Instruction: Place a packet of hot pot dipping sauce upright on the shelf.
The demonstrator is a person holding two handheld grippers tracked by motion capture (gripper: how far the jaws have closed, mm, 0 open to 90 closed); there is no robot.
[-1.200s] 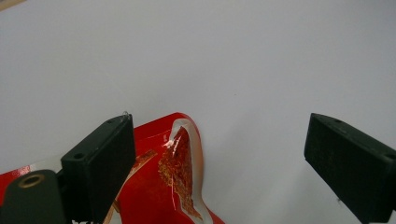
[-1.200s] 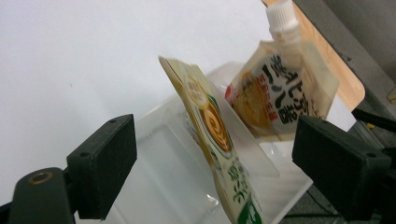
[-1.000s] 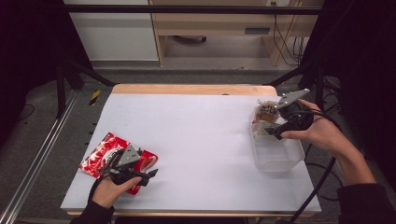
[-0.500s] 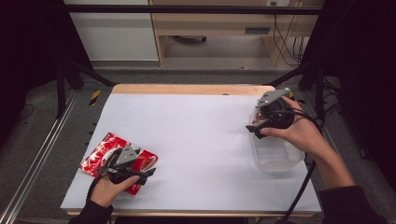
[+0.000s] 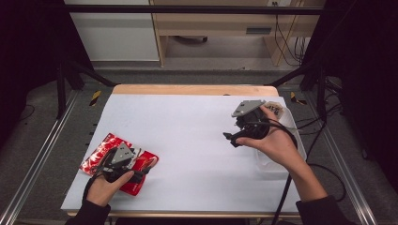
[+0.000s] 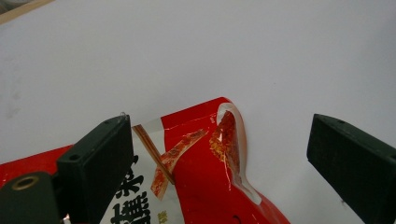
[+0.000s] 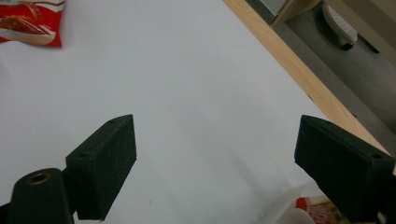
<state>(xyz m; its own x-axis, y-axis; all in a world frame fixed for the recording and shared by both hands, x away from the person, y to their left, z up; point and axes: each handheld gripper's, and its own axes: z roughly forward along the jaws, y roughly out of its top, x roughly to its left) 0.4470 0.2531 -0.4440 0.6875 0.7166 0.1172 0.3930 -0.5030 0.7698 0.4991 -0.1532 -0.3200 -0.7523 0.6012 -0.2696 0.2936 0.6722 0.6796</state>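
step: left gripper point(image 5: 141, 169) gaping over red snack packet point(image 5: 101, 152), near left | right gripper point(image 5: 231, 137) released above clear tub point(image 5: 300, 154), far right | next: clamp packet, probably

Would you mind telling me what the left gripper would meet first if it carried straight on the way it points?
Probably the red snack packet: it lies between and just beyond the open left gripper, on the white table. Depth is hard to judge.
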